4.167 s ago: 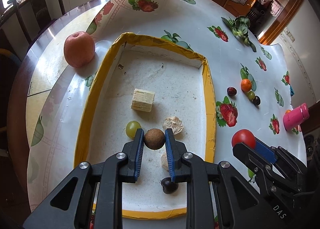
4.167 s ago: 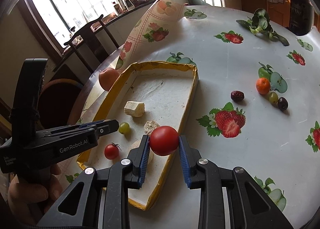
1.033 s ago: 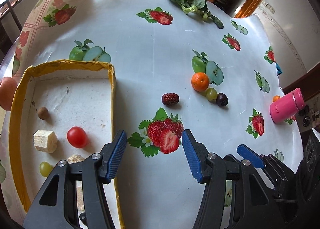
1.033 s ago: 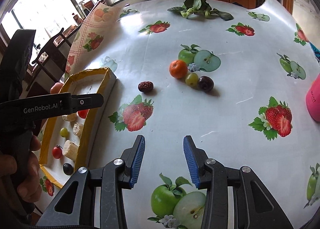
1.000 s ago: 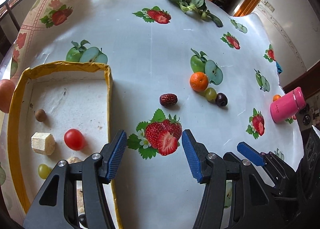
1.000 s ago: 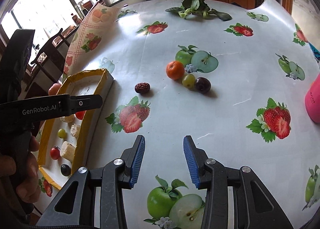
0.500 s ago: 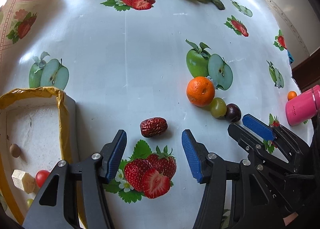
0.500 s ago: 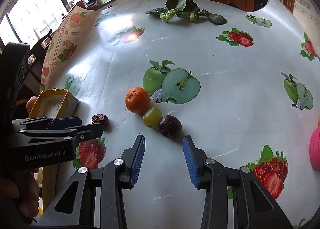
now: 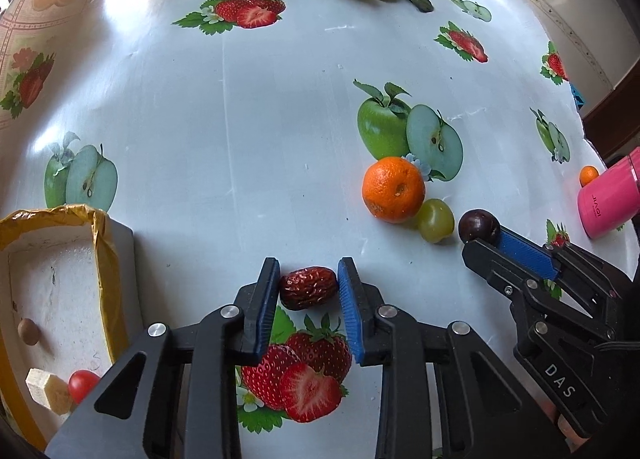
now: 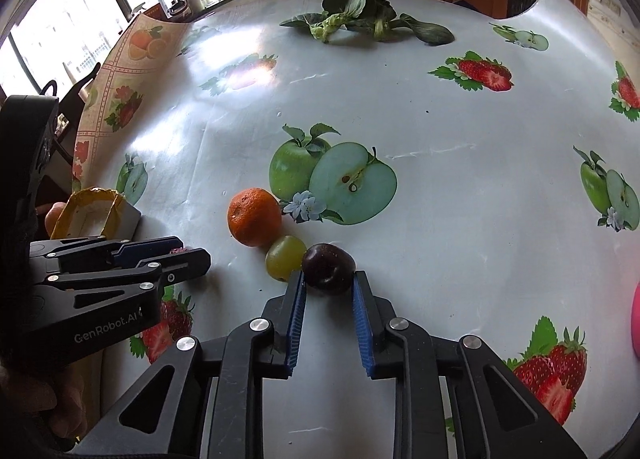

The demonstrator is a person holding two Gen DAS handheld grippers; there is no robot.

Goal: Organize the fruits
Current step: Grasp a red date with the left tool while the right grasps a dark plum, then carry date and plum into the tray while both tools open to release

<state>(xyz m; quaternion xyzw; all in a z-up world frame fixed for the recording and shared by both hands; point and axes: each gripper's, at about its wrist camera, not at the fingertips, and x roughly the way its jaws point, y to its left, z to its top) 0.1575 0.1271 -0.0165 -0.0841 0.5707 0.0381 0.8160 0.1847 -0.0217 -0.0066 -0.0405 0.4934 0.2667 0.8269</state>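
My left gripper is shut on a wrinkled red date that rests on the tablecloth. My right gripper is shut on a dark plum; it also shows in the left wrist view. Beside the plum lie a green grape and an orange. The yellow-rimmed foam tray at the left holds a brown longan, a cherry tomato and a banana piece.
A pink bottle lies at the right edge with a small orange behind it. Leafy greens lie at the far side. An apple sits behind the tray. The tablecloth has printed fruit pictures.
Both grippers moved forward and down to the table. The left one closed on the date, the right one closed on the plum. Earlier each had dropped a fruit into the tray.
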